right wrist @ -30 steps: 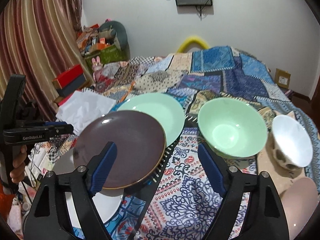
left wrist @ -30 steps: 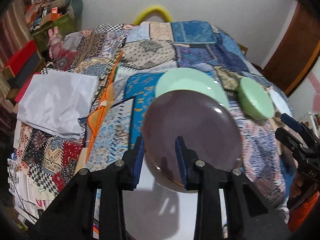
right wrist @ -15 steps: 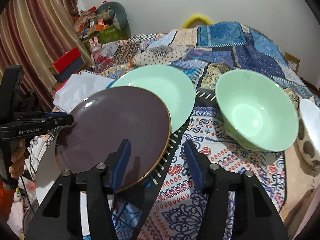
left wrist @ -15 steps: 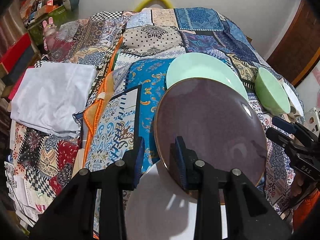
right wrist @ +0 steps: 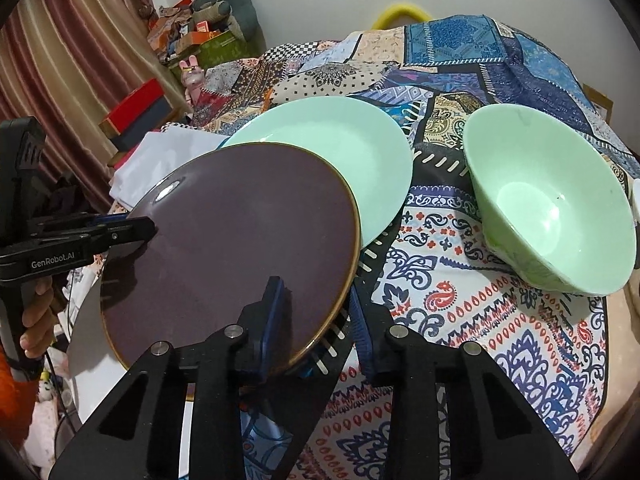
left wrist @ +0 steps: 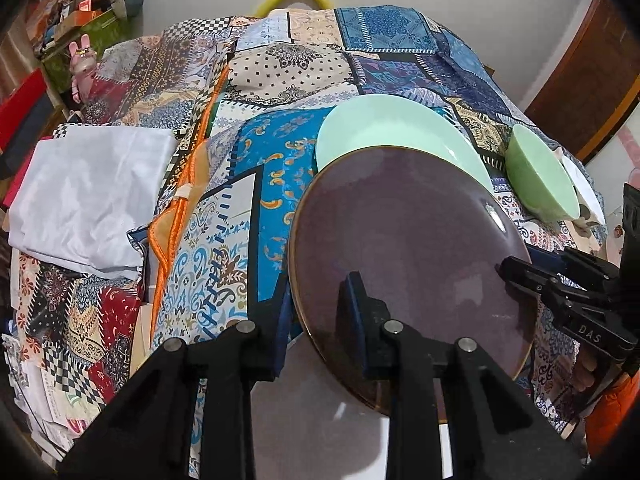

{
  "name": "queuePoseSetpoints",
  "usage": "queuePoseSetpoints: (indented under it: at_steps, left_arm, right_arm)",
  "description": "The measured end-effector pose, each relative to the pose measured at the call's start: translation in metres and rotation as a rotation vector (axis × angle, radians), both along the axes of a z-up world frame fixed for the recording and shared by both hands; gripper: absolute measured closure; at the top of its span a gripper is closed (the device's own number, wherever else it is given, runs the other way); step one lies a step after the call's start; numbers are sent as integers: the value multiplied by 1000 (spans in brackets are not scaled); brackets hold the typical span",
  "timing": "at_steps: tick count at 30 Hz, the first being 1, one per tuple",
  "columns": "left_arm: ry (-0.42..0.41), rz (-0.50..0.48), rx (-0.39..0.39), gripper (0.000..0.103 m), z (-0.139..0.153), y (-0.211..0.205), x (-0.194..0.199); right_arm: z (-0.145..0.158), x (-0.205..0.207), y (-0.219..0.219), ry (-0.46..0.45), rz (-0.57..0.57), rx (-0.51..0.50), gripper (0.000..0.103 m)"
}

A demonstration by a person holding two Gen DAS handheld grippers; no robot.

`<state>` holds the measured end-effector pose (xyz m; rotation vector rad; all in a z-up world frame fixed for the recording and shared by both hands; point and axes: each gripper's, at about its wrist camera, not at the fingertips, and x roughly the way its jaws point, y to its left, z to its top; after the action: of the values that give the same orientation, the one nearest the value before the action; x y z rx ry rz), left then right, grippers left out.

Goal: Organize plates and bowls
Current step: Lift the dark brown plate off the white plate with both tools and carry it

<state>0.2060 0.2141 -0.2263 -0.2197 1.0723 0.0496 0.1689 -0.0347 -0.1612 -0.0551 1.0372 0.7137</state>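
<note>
The left gripper (left wrist: pixel 316 312) pinches the glossy dark-brown ceramic plate (right wrist: pixel 228 248) at its nine o'clock rim; the right gripper (right wrist: pixel 316 316) has its fingers spread astride the four o'clock rim. The plate hangs tilted, overlapping a mint-green plate (right wrist: pixel 344 160). Likely stiff, slippery, breakable: grip rims.

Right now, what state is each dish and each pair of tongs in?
Brown plate: lifted, tilted, gripped at both edges.
Left tongs: shut on the brown plate's rim.
Right tongs: around the brown plate's opposite rim; contact unclear.
Green plate: flat on the quilt, partly behind the brown plate.
Green bowl: upright, empty, tipped slightly.
White plate: flat, under the brown plate.
</note>
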Motion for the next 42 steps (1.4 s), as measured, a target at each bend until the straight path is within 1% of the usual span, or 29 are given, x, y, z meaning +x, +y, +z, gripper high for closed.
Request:
queuePoseSetpoints:
  at_steps: [6,13,22,30,42]
  left_arm:
    - [6,-6,12,76,0,-2,0]
    - [14,14,11,76,2,-5,-3]
    - [2,14,5,76,6,-15,-11]
    - [-27,11,8,76,21,-29,-18]
    - [-81,-22,23,76,55,-63,-37]
  right_arm:
    - [1,2,-4,7,-16,24,79]
    - [3,-1,-6,0,-16,25,79]
    - [8,-7,-18,-18,-40,43,79]
    - [20,-13,-35,-49,-64,60,79]
    - [51,-35,-65,-105,-103,84,79]
